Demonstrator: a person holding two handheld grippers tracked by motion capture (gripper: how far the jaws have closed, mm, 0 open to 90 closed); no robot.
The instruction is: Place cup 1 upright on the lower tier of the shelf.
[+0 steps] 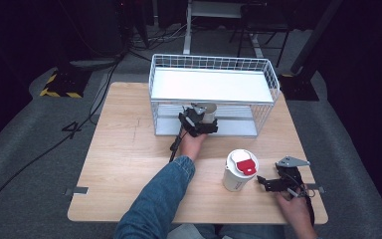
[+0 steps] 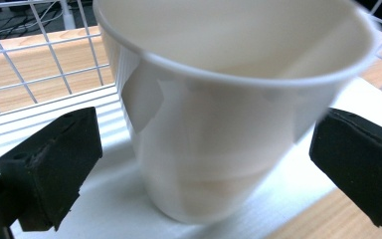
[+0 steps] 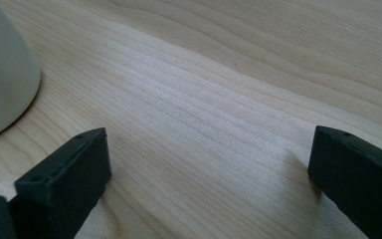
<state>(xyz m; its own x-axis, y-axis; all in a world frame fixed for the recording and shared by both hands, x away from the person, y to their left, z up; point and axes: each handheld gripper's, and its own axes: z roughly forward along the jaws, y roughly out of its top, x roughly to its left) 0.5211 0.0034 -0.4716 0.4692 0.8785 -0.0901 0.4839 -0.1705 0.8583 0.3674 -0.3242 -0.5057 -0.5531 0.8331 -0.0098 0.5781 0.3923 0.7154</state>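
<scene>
White and glossy, the open paper cup (image 2: pixel 214 124) stands upright on the lower shelf of the wire rack (image 1: pixel 273 84), under its white upper shelf (image 1: pixel 211 84), toward the near side. My left gripper (image 1: pixel 202 119) reaches into the rack from the near side, and in the left gripper view its jaws stand spread on either side of the cup with a clear gap at each pad, so the cup is released and stands on its own. The rack's white wire grid rises behind the cup and to both sides of it, and the upper shelf lies close overhead.

Further out, on the wooden table (image 1: pixel 124 149) near the right edge, a second white cup with a white lid and a red tab (image 1: pixel 240 169) stands upright. It carries some red marking on its side that I cannot read. My right gripper (image 1: pixel 264 182) rests low on the table just right of that cup, jaws wide apart with bare wood between them; the cup's base shows at the left edge of the right gripper view.
</scene>
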